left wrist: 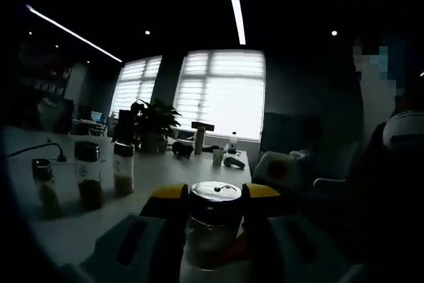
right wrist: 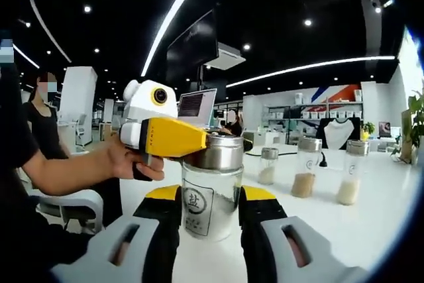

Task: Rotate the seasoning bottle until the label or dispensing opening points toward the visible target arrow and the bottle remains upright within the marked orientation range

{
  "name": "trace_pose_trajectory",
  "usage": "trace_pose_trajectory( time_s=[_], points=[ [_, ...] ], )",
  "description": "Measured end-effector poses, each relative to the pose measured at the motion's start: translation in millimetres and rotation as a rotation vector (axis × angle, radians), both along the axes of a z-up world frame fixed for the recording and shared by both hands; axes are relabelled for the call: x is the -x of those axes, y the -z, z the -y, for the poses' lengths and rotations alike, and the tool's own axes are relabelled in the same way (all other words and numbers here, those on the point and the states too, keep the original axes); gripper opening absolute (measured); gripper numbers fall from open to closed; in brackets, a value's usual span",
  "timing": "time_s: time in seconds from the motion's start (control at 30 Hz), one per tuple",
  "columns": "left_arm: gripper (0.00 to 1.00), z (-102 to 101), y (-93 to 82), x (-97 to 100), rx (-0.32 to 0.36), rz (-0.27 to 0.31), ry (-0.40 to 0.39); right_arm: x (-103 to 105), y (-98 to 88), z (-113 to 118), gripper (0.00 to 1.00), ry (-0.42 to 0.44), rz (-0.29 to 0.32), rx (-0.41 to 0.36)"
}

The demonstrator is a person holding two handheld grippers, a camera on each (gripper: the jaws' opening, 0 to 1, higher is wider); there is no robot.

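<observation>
At lower centre, the right gripper [right wrist: 212, 213] pinches the bottle [right wrist: 211, 193] upright on the tabletop [right wrist: 371, 223], steadying it while the left gripper [right wrist: 211, 142] clamps its lid [right wrist: 222, 152] for turning.

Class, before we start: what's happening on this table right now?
A person holds a claw in each hand, both around one seasoning bottle standing upright on the white table. The right claw grips its glass body, label facing the camera; the left claw is at the metal lid. Three more bottles stand behind.
</observation>
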State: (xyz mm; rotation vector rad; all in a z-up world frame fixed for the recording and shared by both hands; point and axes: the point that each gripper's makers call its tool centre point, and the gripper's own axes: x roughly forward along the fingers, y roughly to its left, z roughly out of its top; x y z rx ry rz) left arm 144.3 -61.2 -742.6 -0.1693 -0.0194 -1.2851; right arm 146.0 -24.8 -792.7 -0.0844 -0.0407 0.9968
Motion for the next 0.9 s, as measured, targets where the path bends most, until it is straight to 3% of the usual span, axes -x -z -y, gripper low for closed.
trace_pose_trajectory(
  time_s=[0.1, 0.17, 0.27, 0.47, 0.67, 0.9],
  points=[
    [0.35, 2.6, -0.7, -1.7, -0.03, 0.055, -0.074, -3.3, -0.2, 2.2, 0.31, 0.057, 0.015, 0.013],
    [0.34, 2.5, 1.9, -6.5, -0.048, 0.053, -0.149, -9.9, 2.0, 7.5, 0.31, 0.135, 0.008, 0.016],
    [0.34, 1.0, 3.0, -8.3, -0.051, 0.088, -0.22, -11.6, 3.3, 7.5, 0.31, 0.18, 0.001, 0.019],
    [0.34, -5.6, 10.0, -14.2, -0.016, 0.001, -0.292, -15.1, 8.2, 8.8, 0.31, 0.254, 0.006, 0.05],
    [0.34, -9.9, 12.3, -16.9, -0.003, -0.031, -0.307, -15.8, 9.1, 7.9, 0.31, 0.238, -0.012, 0.03],
    [0.33, -16.7, 13.6, -16.4, -0.064, -0.044, -0.222, -9.4, 6.9, -0.8, 0.32, 0.074, 0.022, 0.026]
  ],
)
